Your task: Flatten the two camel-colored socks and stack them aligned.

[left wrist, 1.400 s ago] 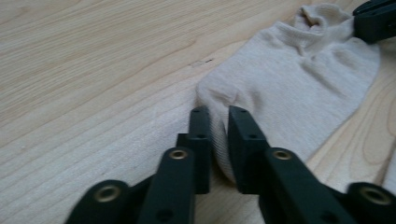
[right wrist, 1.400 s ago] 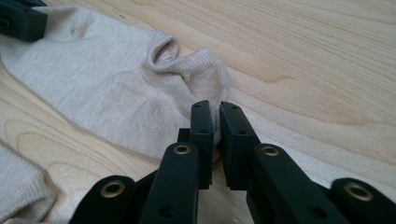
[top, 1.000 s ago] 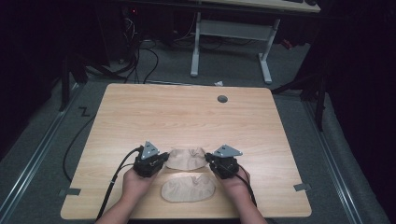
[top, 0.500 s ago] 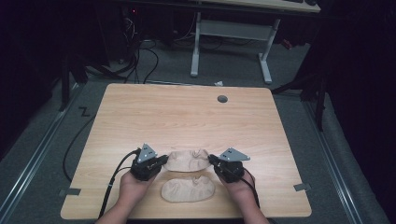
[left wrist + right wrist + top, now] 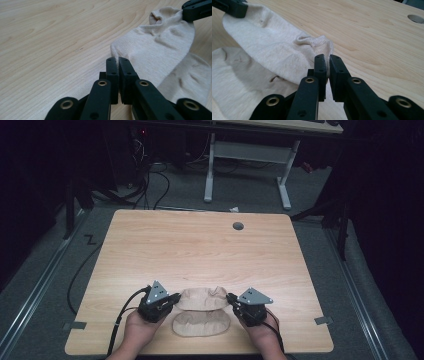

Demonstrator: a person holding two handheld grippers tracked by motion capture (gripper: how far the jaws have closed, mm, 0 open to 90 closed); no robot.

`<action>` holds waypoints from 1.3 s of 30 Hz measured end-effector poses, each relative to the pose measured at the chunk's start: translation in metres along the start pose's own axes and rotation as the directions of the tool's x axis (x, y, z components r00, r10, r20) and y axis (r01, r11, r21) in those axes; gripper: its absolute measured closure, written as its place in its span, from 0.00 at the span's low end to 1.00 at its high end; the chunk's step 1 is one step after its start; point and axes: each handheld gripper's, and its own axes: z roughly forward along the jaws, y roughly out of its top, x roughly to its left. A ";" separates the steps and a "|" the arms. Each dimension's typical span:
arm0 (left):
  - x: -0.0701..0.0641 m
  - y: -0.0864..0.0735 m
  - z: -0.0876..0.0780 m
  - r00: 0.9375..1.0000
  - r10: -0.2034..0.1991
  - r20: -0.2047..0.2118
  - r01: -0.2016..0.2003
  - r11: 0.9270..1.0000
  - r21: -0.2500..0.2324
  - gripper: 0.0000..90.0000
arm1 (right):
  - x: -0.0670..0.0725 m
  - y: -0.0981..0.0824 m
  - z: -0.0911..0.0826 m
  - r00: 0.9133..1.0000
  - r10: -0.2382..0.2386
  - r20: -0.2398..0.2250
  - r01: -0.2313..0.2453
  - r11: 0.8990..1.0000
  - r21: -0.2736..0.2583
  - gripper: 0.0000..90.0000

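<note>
The left hand-held gripper (image 5: 172,298) has its jaws clamped on one end of a beige sock (image 5: 202,298); in the left gripper view the jaws (image 5: 118,65) stand almost together with the sock's knit edge (image 5: 155,47) pinched at their tips. The right hand-held gripper (image 5: 233,300) is likewise closed on the opposite end of the same sock, and in the right gripper view a bunched fold of the fabric (image 5: 287,55) sits squeezed between its jaws (image 5: 327,63). The sock thus spans the gap between the two grippers, stretched crosswise and held by both ends near the front edge of the wooden surface (image 5: 200,245).

Just below it, toward the person, a second beige sock (image 5: 201,325) lies flat on the surface, between the two hands; the held sock's lower edge overlaps or hangs just above it, and which of the two I cannot tell. The person's left hand (image 5: 137,332) and right hand (image 5: 262,334) wrap the gripper bodies, cables trailing back from each. Well apart, near the far edge, a round cable hole (image 5: 238,226) shows in the surface.
</note>
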 end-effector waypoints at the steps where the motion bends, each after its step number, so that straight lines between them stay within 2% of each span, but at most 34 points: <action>1: -0.001 -0.001 -0.002 1.000 -0.003 0.002 0.003 1.000 0.002 0.97 | 0.002 -0.001 -0.002 1.000 -0.002 -0.003 0.002 1.000 -0.003 0.94; 4: -0.006 -0.006 -0.008 1.000 -0.013 0.014 0.013 1.000 0.012 0.97 | 0.006 -0.005 -0.006 1.000 -0.006 -0.015 0.006 1.000 0.003 0.94; 7: -0.012 -0.011 -0.012 1.000 -0.001 0.016 0.000 1.000 0.029 0.97 | 0.010 -0.010 -0.010 0.999 -0.001 -0.033 0.001 1.000 0.011 0.94; 11: -0.021 -0.016 -0.015 1.000 0.014 0.020 -0.015 0.999 0.050 0.97 | 0.016 -0.017 -0.013 0.999 -0.019 -0.048 0.020 0.999 0.026 0.94; 18: -0.027 -0.029 -0.019 0.999 0.009 0.032 -0.012 0.996 0.091 0.97 | 0.022 -0.024 -0.015 0.998 -0.013 -0.069 0.017 0.998 0.055 0.94; 25: -0.032 -0.036 -0.015 0.999 0.031 0.032 -0.035 0.991 0.130 0.96 | 0.030 -0.032 -0.014 0.996 -0.041 -0.079 0.048 0.994 0.093 0.93; 29: -0.035 -0.037 -0.013 0.998 0.057 0.030 -0.061 0.987 0.147 0.96 | 0.030 -0.035 -0.015 0.996 -0.040 -0.078 0.047 0.994 0.101 0.92; 34: -0.036 -0.039 -0.009 0.997 0.069 0.030 -0.073 0.983 0.167 0.93 | 0.029 -0.038 -0.018 0.996 -0.035 -0.080 0.044 0.993 0.108 0.92; 39: -0.037 -0.040 -0.006 0.997 0.078 0.025 -0.082 0.979 0.189 0.88 | 0.030 -0.042 -0.014 0.995 -0.044 -0.088 0.058 0.985 0.161 0.90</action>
